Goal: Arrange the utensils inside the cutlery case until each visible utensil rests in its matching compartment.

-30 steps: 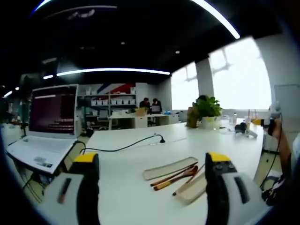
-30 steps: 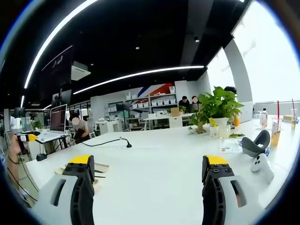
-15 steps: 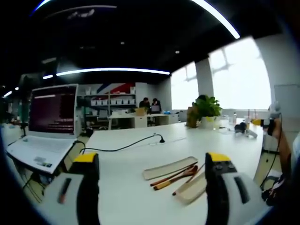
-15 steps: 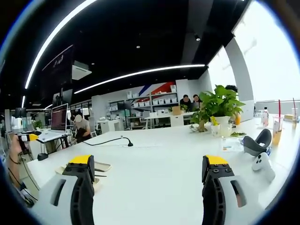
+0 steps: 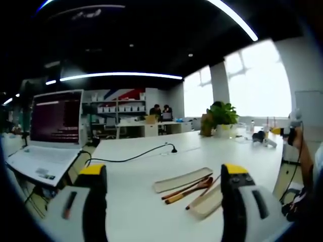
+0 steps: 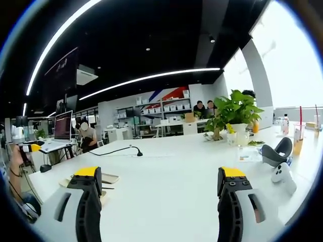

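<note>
Left gripper point(image 5: 164, 174): jaws wide apart, nothing between them, held above white table point(image 5: 131, 201). Case point(image 5: 209, 201) at 5 o'clock in left gripper view, just beside right jaw; lid point(image 5: 182, 180) flat alongside, toward 12. Wooden utensils point(image 5: 189, 189) between lid and case, loose on table; likely spoon and chopsticks, blurred. Laptop point(image 5: 53, 131) at 9 o'clock, cable point(image 5: 133, 157) beyond. Right gripper point(image 6: 160, 176): jaws wide apart, empty. Case corner point(image 6: 108, 178) at 8 o'clock behind left jaw. Plant point(image 6: 234, 112) at 2 o'clock.
</note>
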A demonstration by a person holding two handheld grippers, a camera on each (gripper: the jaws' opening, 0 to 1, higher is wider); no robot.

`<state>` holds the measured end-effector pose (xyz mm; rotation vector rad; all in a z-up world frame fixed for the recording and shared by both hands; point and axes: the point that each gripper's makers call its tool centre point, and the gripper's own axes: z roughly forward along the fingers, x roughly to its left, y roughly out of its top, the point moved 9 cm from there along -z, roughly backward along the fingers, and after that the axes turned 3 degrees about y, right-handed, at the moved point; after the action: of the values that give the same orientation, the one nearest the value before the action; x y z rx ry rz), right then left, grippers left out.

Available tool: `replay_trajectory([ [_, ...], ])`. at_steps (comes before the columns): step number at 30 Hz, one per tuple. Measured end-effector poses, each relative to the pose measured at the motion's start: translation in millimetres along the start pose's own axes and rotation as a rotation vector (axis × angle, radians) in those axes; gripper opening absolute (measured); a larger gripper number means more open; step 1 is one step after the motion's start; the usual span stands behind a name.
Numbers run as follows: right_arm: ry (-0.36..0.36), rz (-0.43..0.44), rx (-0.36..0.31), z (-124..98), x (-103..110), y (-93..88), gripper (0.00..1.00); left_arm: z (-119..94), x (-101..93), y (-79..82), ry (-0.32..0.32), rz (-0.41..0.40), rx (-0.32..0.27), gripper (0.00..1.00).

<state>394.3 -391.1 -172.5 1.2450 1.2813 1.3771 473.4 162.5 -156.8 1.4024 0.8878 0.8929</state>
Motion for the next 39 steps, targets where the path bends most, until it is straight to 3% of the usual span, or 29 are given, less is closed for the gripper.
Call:
replay_trajectory([
  [10,-0.028,-0.066,0.006,6.0,-0.4,-2.7,0.99,5.1,-1.2,-4.1,-0.002,0.0,0.006,0.99],
  [14,-0.014,-0.09,-0.009,11.1,1.8,-2.0,0.99,9.3,-2.8,-5.9,-0.014,0.027,0.005,0.91],
  [20,0.102,-0.166,-0.079,31.8,18.4,12.2,0.99,22.5,-8.2,-6.5,-0.063,0.064,0.006,0.89],
  [24,0.201,-0.261,-0.032,53.4,33.6,20.6,0.88,32.7,-13.6,-12.0,-0.108,0.104,0.052,0.83],
  [29,0.298,-0.347,0.015,79.7,46.9,25.9,0.82,47.2,-18.0,-16.0,-0.153,0.122,0.106,0.78],
  [34,0.407,-0.334,0.03,105.9,57.3,26.8,0.73,61.4,-21.6,-18.7,-0.197,0.178,0.172,0.68],
  [39,0.486,-0.352,0.035,126.1,65.5,25.8,0.65,74.5,-24.1,-18.3,-0.225,0.203,0.212,0.66],
])
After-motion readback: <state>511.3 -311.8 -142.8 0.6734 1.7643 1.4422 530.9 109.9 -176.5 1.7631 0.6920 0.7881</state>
